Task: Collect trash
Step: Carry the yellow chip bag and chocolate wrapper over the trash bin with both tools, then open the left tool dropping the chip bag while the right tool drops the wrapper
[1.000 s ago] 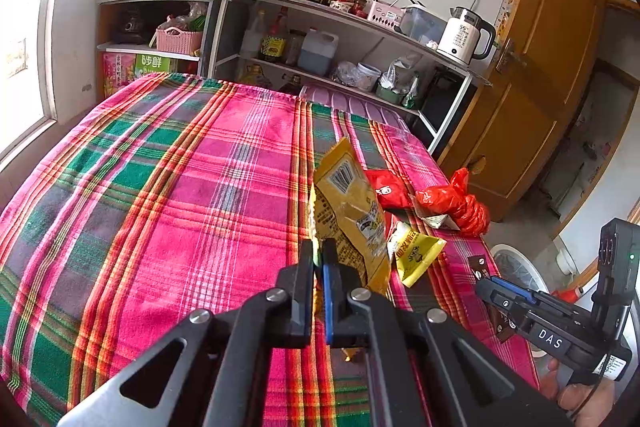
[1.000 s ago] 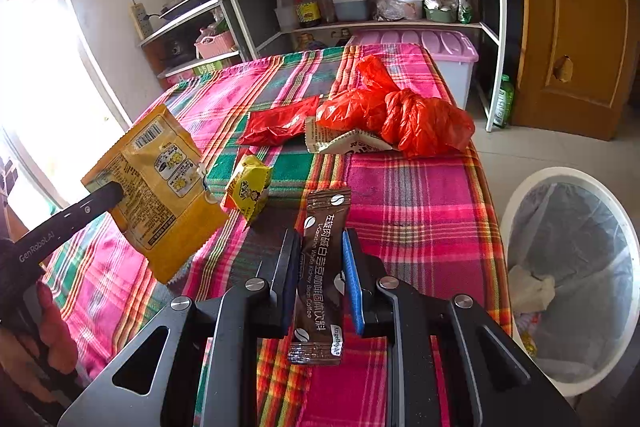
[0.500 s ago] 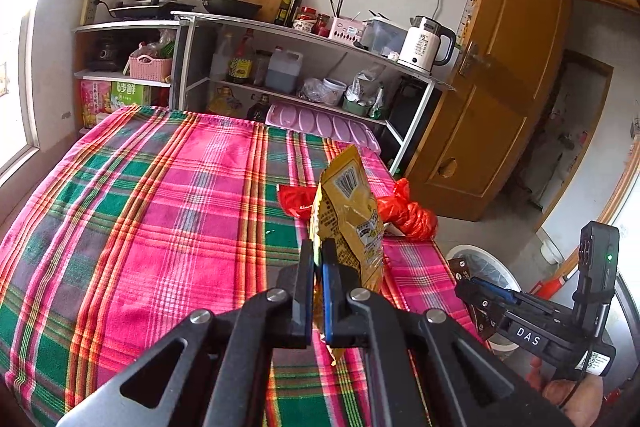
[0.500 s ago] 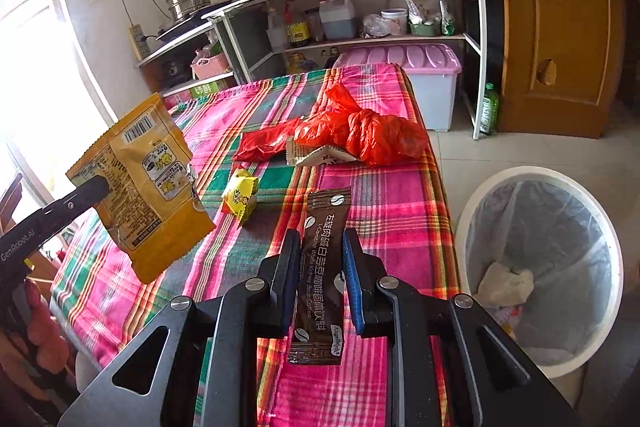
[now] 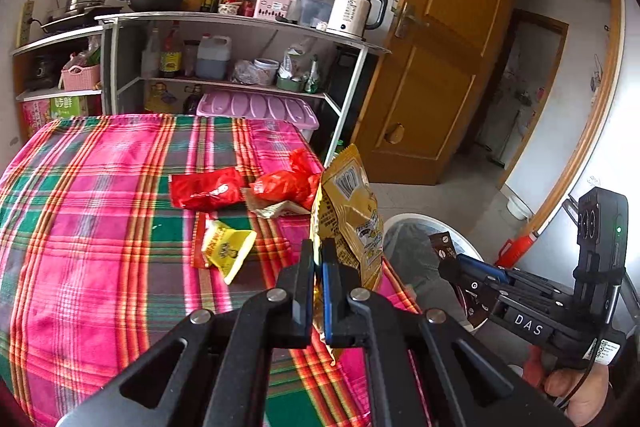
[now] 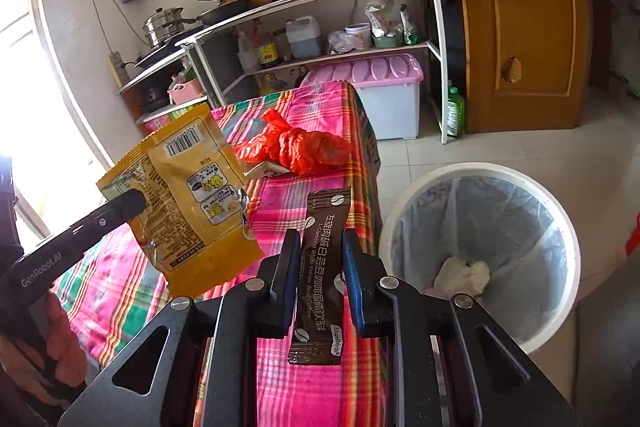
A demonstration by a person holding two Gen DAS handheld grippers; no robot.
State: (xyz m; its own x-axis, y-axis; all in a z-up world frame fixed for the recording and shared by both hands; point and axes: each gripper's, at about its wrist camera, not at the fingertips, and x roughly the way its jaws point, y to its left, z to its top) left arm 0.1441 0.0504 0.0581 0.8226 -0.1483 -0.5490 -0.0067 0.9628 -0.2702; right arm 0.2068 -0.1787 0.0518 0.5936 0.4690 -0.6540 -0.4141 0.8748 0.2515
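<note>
My left gripper point(image 5: 318, 259) is shut on a yellow snack packet point(image 5: 352, 215), which hangs above the table's right edge; the same packet point(image 6: 188, 195) shows at the left of the right wrist view. My right gripper point(image 6: 320, 259) is shut on a brown coffee sachet point(image 6: 322, 267), held upright over the table edge. A white bin point(image 6: 480, 251) with a clear liner stands on the floor to the right, with crumpled paper inside. On the plaid tablecloth point(image 5: 100, 207) lie a red wrapper point(image 5: 206, 187), a red plastic bag point(image 5: 288, 183), a small yellow packet point(image 5: 226, 247) and a pale torn wrapper point(image 5: 276, 207).
A metal shelf rack point(image 5: 240, 39) with pots, bottles and a kettle stands behind the table. A pink-lidded storage box point(image 6: 380, 95) sits under it. A wooden door point(image 6: 528, 19) is at the right. A person's hand point(image 5: 576, 391) holds the right gripper's handle.
Both grippers have swung rightward and slightly up with their packets, away from the table's middle. The bin has grown larger and nearer in both views.
</note>
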